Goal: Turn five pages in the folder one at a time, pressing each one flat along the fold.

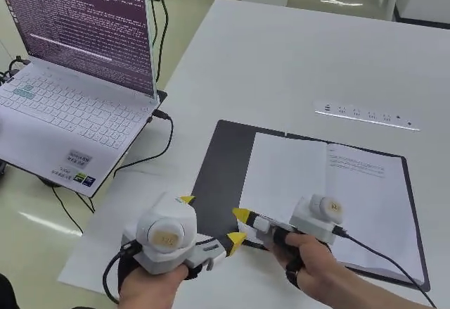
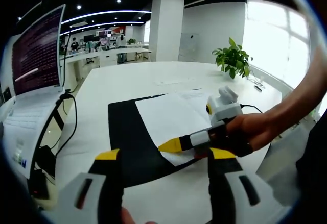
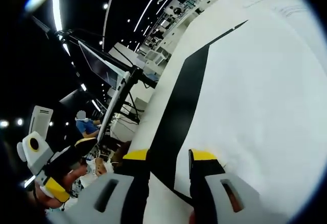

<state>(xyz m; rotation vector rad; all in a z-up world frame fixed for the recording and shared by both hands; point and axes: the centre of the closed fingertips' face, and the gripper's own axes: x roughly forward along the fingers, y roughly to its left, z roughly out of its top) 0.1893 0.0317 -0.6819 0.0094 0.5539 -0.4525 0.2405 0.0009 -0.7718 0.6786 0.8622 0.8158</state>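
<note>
Counter point(image 1: 281, 55): one, white. A wide stretch of open surface runs from the folder to the far edge, with only a narrow strip along the front edge, where both hands work.
Folder point(image 1: 218, 175): one, black, lying open and flat near the counter's front edge, right of the middle. Its left inner cover is bare.
Pages: two show. A blank sheet point(image 1: 281, 175) lies across the fold, and a printed sheet point(image 1: 373, 196) lies flat on the right side.
Left tongs point(image 1: 211, 219): released, jaws wide apart on either side of the folder's near left corner, held by the left hand point(image 1: 151, 284).
Right tongs point(image 1: 243, 216): jaws parted by a narrow gap with nothing visibly pinched, tips at the blank sheet's near left corner, held by the right hand point(image 1: 309, 260).
Laptop point(image 1: 70, 98): one, open, screen lit, beside the counter's left edge.
Black cable point(image 1: 158, 150): one, running from the laptop over the left edge.
Power strip point(image 1: 365, 115): one, white, beyond the folder's far edge.
</note>
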